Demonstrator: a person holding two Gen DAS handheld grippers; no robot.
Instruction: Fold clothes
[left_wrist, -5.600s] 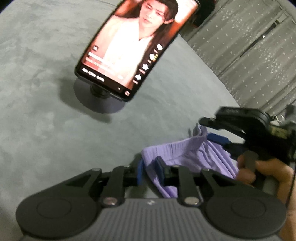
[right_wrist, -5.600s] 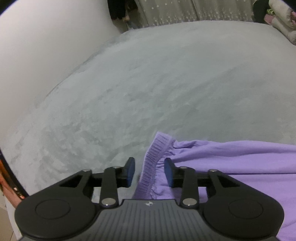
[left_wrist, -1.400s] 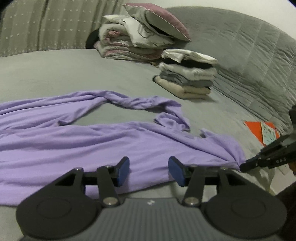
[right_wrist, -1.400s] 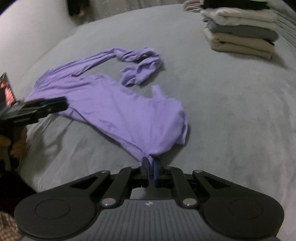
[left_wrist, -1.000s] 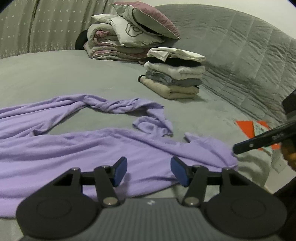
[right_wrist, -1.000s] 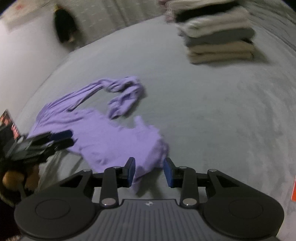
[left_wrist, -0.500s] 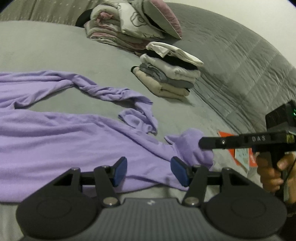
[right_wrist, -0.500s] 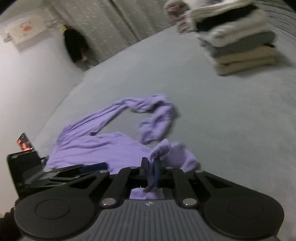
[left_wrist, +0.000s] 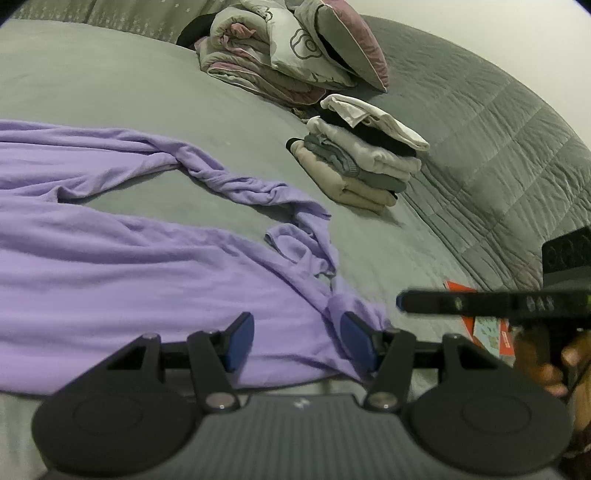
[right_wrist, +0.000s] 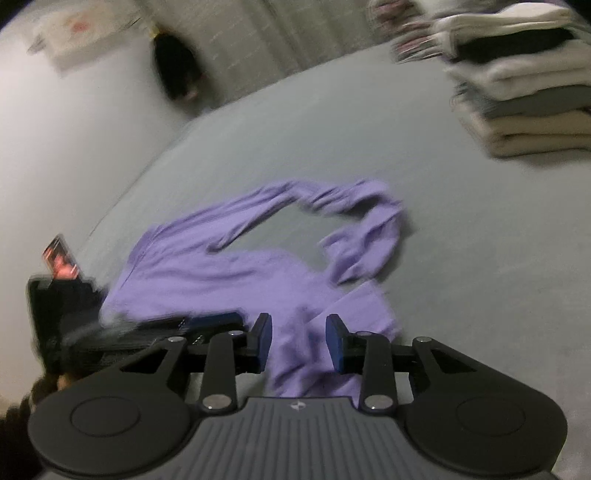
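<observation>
- Bare grey bed (left_wrist: 110, 85) lies open beyond the purple shirt (left_wrist: 110, 266).
- A stack of folded clothes (left_wrist: 358, 162) and bundled bedding (left_wrist: 288, 55) block the far side.
- The other gripper (left_wrist: 402, 301) juts in near the shirt's corner.

Garment: purple long-sleeved top (left_wrist: 110, 266) spread on grey bed (left_wrist: 110, 85)
Left gripper (left_wrist: 297, 341): jaws apart over its hem
Stack: folded clothes (left_wrist: 358, 162) beyond
</observation>
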